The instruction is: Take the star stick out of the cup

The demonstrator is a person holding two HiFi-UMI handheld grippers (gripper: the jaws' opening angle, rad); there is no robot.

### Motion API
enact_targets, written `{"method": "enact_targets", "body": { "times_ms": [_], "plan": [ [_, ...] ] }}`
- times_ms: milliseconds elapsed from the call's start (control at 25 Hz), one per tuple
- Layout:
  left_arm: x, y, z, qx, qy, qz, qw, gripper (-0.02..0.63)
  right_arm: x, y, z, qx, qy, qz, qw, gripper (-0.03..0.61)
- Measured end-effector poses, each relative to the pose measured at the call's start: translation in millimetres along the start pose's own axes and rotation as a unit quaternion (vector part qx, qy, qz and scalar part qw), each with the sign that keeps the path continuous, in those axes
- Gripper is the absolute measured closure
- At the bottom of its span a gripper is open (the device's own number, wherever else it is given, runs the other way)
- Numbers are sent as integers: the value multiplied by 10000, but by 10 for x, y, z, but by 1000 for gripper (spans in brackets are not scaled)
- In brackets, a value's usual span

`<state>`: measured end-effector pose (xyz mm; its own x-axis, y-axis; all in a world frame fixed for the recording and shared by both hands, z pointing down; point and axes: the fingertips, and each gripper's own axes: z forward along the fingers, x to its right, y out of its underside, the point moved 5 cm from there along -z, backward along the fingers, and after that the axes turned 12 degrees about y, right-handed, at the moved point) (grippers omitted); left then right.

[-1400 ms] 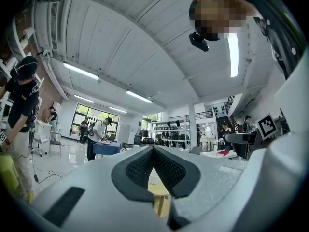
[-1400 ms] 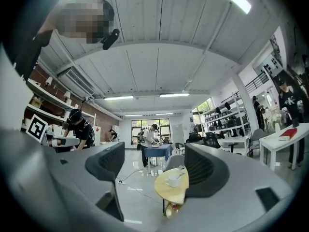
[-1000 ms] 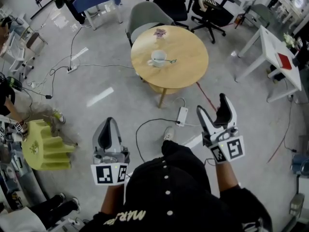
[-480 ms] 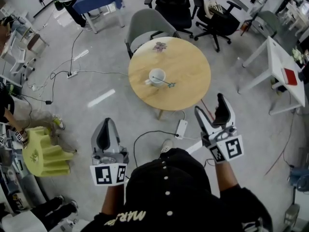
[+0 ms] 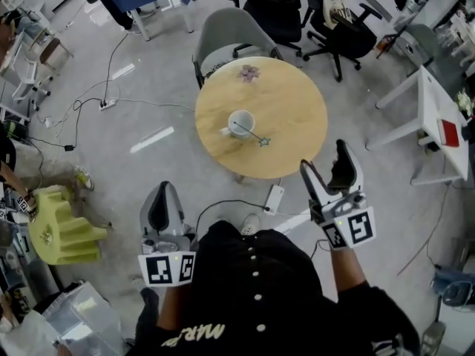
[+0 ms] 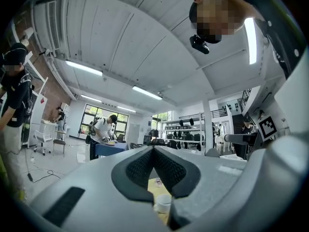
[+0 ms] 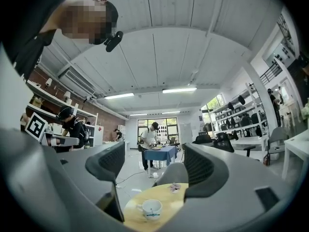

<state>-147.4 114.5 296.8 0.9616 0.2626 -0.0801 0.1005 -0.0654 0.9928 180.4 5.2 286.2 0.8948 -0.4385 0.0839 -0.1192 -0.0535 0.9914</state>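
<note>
A white cup stands on the round wooden table ahead of me. The star stick leans out of the cup, its green star end lying on the tabletop toward me. My left gripper is held low at the left, well short of the table, its jaws shut with nothing between them. My right gripper is open and empty, just off the table's near right edge. The right gripper view shows the cup between the open jaws, far ahead. The cup also peeks out below the left gripper's shut jaws.
A small pink object lies on the far side of the table. A grey chair and black office chairs stand behind the table. A white desk is at the right. A power strip with cables and a yellow-green stool are on the floor.
The table and cup have come nearer in the head view as I walk toward them. Both grippers keep their pose, left shut and right open.
</note>
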Motion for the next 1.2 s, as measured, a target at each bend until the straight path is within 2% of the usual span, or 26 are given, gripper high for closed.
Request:
{"method": "enact_targets", "body": {
  "times_ms": [280, 840, 1080, 1200],
  "plan": [
    [-316, 135, 346, -104, 154, -57, 9998, 618, 11, 139, 378, -110, 126, -42, 9999, 206],
    [-1218, -110, 1580, 15, 863, 46, 9963, 618, -30, 44, 1476, 90, 699, -76, 9975, 204],
    [-1460, -101, 1968, -92, 1226, 22, 9924, 618, -23, 108, 1665, 24, 1010, -55, 9949, 204],
    [-1488, -18, 2136, -193, 1343, -14, 9908, 618, 37, 231, 1715, -109, 1011, -42, 9948, 201]
  ]
}}
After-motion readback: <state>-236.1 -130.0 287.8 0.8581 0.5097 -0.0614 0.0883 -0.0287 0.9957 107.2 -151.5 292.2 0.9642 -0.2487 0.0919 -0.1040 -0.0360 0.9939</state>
